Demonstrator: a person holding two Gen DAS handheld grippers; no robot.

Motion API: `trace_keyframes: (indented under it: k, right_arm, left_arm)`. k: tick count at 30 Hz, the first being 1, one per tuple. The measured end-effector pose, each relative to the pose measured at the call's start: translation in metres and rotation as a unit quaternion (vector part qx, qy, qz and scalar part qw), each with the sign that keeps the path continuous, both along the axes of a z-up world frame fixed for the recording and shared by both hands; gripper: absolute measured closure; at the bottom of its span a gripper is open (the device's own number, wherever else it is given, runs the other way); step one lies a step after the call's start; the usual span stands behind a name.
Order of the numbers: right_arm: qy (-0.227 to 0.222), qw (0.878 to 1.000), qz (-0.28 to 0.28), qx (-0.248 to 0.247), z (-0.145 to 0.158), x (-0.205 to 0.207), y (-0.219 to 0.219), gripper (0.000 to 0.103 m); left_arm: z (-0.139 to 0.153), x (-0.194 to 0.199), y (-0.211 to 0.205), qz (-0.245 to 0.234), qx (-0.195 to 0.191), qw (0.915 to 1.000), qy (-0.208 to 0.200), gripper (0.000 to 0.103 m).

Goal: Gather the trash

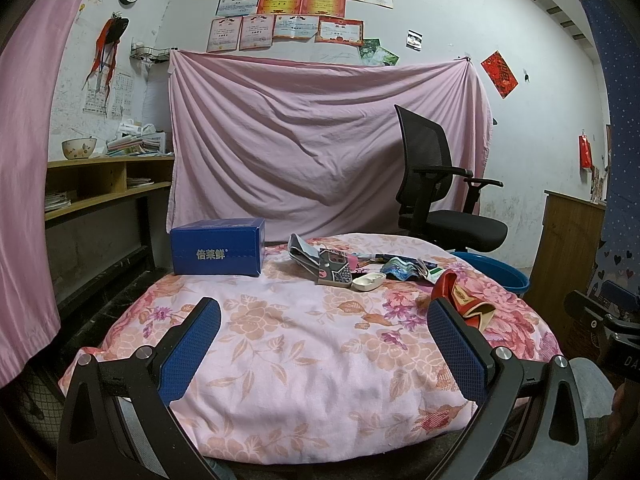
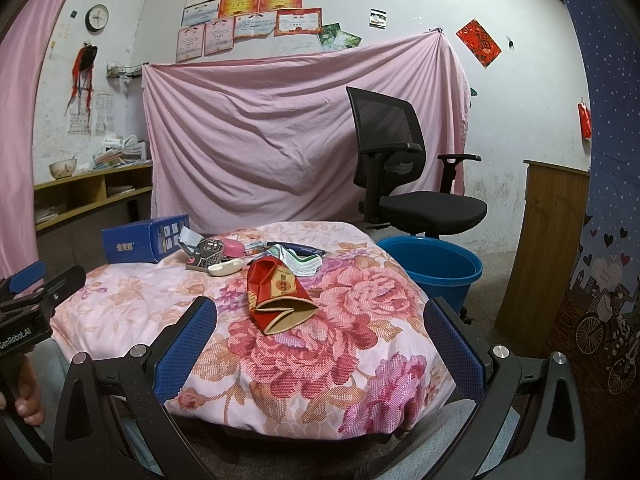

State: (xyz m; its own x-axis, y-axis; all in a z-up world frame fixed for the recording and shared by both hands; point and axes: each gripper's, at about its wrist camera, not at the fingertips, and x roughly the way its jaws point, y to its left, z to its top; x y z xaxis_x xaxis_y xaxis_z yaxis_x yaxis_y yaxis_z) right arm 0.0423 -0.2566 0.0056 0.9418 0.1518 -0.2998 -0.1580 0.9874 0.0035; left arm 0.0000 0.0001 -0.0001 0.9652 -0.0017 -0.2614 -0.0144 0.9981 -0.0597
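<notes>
trash: red carton [image 2: 276, 300] and wrappers [image 2: 302, 265] lay on floral quilt [image 2: 360, 320], blue bucket [image 2: 436, 268] beside it; left gripper [image 1: 324, 320] and right gripper [image 2: 320, 320] both spread wide, empty

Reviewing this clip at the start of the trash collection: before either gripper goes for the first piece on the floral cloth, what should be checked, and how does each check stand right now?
1. Left gripper open and holding nothing: ok.
2. Right gripper open and holding nothing: ok.
3. Nearest trash reachable: the flattened red carton lies loose on the floral cloth ahead of the right gripper, nothing on top of it: ok.
4. Bin ready: the blue bucket stands open beside the table's right edge; its bottom is hidden, so how full it is: cannot tell.
5. Trash told apart from keepers: the phone case and white lid sit among the wrappers: cannot tell.
6. Blue box clear of the path: ok.
</notes>
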Motion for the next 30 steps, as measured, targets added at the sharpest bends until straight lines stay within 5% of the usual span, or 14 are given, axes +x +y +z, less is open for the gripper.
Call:
trace_keyframes:
  k: [30]
  right_arm:
    - [-0.004,1.000,-0.001,0.002,0.0025,-0.0018,-0.0022,0.000]
  left_arm:
    - [0.0005,0.0009,0.0007,0.003,-0.002,1.0000,0.003,0.002]
